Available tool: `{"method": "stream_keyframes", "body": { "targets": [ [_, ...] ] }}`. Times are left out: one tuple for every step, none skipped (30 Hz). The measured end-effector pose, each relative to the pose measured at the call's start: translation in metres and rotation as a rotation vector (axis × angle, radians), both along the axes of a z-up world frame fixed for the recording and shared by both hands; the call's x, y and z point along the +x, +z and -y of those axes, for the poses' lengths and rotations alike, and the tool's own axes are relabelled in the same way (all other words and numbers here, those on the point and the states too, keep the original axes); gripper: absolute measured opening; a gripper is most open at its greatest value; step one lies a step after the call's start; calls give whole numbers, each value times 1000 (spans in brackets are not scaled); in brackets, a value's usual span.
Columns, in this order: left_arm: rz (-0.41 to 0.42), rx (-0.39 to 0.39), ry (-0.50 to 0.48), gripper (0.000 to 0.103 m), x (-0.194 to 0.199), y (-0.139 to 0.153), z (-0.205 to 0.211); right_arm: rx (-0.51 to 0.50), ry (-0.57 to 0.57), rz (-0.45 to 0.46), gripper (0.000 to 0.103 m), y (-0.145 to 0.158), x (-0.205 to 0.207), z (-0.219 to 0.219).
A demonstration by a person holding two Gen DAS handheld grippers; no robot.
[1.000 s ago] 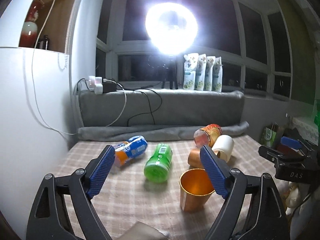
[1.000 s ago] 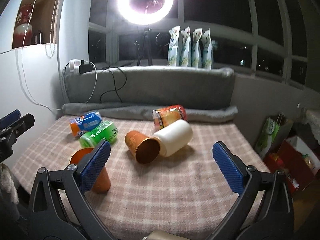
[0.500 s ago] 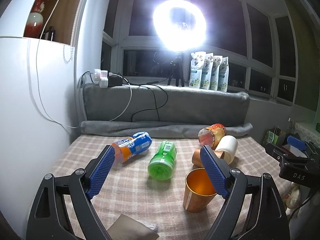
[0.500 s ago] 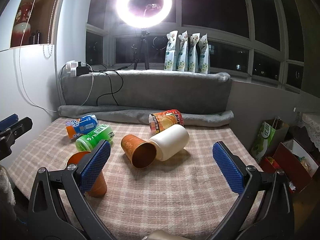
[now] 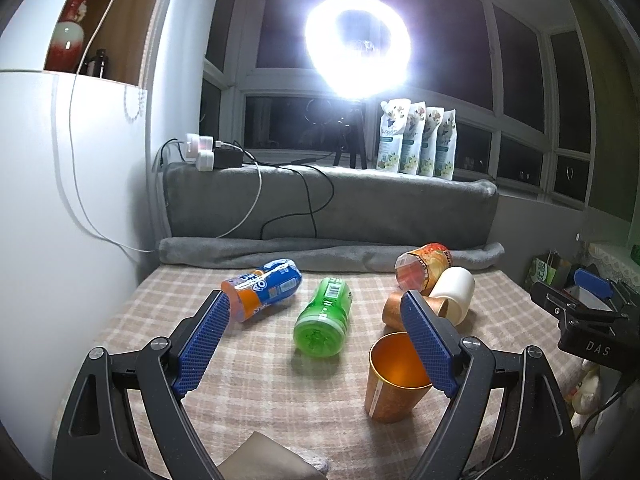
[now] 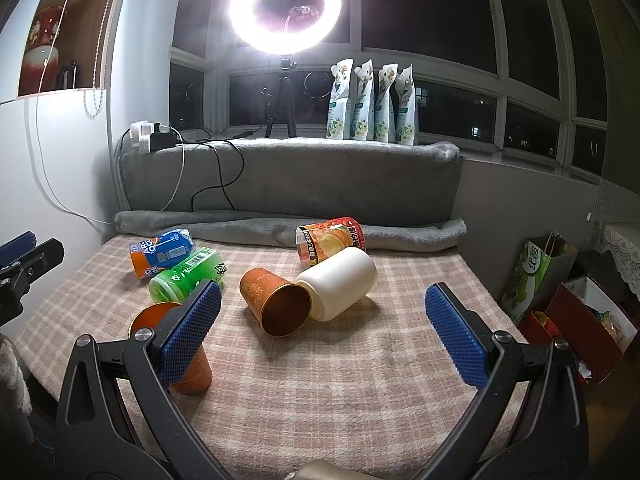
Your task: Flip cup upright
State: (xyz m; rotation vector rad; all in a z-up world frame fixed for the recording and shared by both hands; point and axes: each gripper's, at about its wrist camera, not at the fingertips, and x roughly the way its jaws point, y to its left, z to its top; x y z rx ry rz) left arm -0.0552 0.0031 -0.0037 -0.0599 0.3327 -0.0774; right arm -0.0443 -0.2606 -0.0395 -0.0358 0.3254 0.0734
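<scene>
An orange-gold cup [image 5: 394,376] stands upright on the checked cloth, partly behind my left gripper's right finger; in the right wrist view it [image 6: 188,364] sits behind the left finger. A second copper cup [image 6: 276,300] lies on its side, mouth toward me, touching a white cup [image 6: 340,288] also on its side; both show in the left wrist view [image 5: 394,310], [image 5: 454,292]. My left gripper [image 5: 316,344] is open and empty above the cloth. My right gripper [image 6: 320,334] is open and empty, in front of the lying cups.
A blue-orange can [image 5: 262,290], a green bottle [image 5: 324,318] and an orange-red can [image 5: 422,266] lie on the checked tablecloth [image 6: 340,380]. A grey cushion [image 6: 288,176] backs the table. A ring light [image 6: 286,2] glares behind. Bags and boxes [image 6: 576,300] stand right of the table.
Both grippers have risen and drawn back slightly, so the objects sit lower and farther in view. Nothing on the table has moved.
</scene>
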Motion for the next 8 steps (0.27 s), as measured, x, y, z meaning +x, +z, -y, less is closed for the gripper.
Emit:
{"method": "stream_keyframes", "body": {
  "targets": [
    [0,0,0,87,0,0,0,0,0,-1,103,0,0,0],
    [0,0,1,87,0,0,0,0,0,-1,103,0,0,0],
    [1,-1,2,87,0,0,0,1,-1,-1,103,-1,0,1],
    [2,-1,5,87,0,-1,-1,1,-1,-3,103,-1,0,2],
    [3,0,10,87,0,-1,-1,1,-2,-3,103,-2,0,3],
    [3,-2,8,87,0,-2,-2,1,-2,-2,103,-1,1,2],
    [1,-6,2,87,1,-2,-3,1,-2,-2,103,-2,1,2],
    [1,-6,2,87,1,-3,-3,1,-1,-2,103,-1,1,2]
  ]
}}
